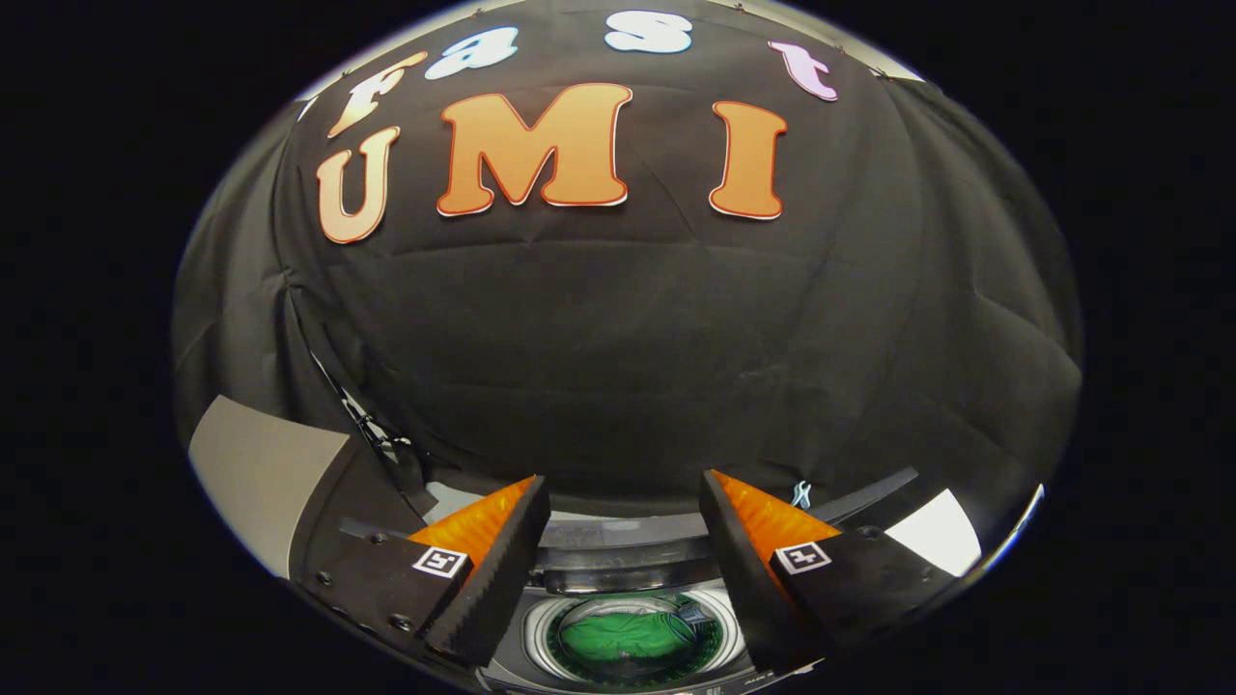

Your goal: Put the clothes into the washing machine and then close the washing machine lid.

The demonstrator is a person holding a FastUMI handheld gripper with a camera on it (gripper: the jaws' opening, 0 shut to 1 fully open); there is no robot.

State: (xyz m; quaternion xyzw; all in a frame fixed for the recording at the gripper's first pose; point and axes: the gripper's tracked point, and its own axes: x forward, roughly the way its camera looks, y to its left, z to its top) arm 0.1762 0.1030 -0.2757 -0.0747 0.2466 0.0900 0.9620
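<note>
Black cloth wall (628,338) across everything beyond the claw, from 9 through 12 to 3 o'clock. Lower down, at 6 o'clock between the fingers, a top-loading washing machine (541,632), lid raised, round drum mouth exposed. Inside the drum, a crumpled bright green garment (618,637), lying loose in the tub, well below the fingertips. Claw (623,492) spread wide open, gripping nothing, touching nothing, hanging above the machine's opening with one finger toward 7 o'clock, the other toward 5 o'clock. Pale grey panel (256,473) off at 8 o'clock.
</note>
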